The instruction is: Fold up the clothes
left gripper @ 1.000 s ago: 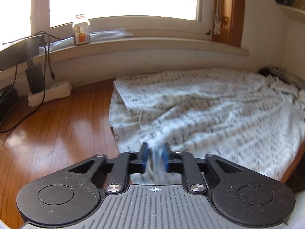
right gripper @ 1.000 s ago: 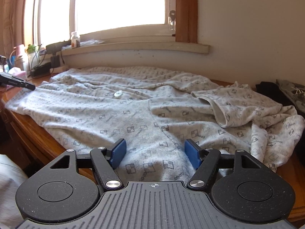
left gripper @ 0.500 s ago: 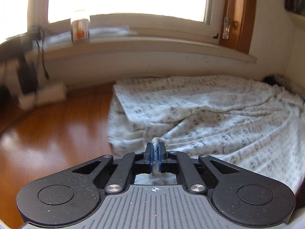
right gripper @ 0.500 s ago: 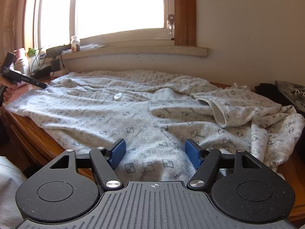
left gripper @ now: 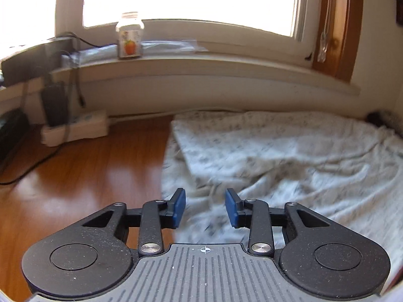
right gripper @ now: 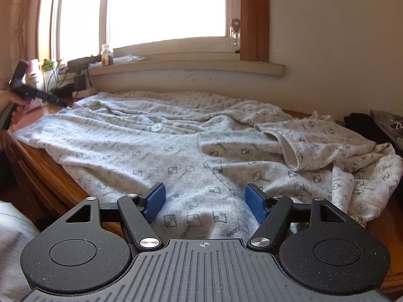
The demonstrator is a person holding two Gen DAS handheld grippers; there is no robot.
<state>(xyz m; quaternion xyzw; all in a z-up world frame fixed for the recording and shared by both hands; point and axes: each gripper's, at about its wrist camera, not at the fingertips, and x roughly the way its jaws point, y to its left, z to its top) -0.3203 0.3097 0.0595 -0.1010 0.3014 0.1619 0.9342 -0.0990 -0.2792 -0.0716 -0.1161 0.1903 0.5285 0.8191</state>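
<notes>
A grey-white patterned garment (right gripper: pixel 191 151) lies spread and rumpled across most of a wooden desk (right gripper: pixel 47 173), its near hem draped over the front edge. Only the right wrist view takes in its whole width: a sleeve opening (right gripper: pixel 289 151) turned up on the right, a pale round button (right gripper: pixel 156 127) near the middle, and dark clothing (right gripper: pixel 362 125) beside it at the far right. That view also shows the left hand-held gripper (right gripper: pixel 56 100) from the side, far off at the garment's left corner, with a person's hand (right gripper: pixel 11 100) on its handle. The left wrist view, partly blurred, shows instead the bare glossy desk (left gripper: pixel 75 176) left of the garment (left gripper: pixel 289 163), a white power strip (left gripper: pixel 75 128) with a black adapter and cables against the wall, and the garment's folded left edge. There the left hand-held gripper (left gripper: pixel 205 207) has its blue pads apart and its jaws are opening, with cloth below the gap but not pinched. The right hand-held gripper (right gripper: pixel 205 202) stands wide over the near hem, gripping nothing. Behind runs a pale windowsill (right gripper: pixel 189 66) under a bright window, bearing a small jar with an orange label (left gripper: pixel 129 36).
</notes>
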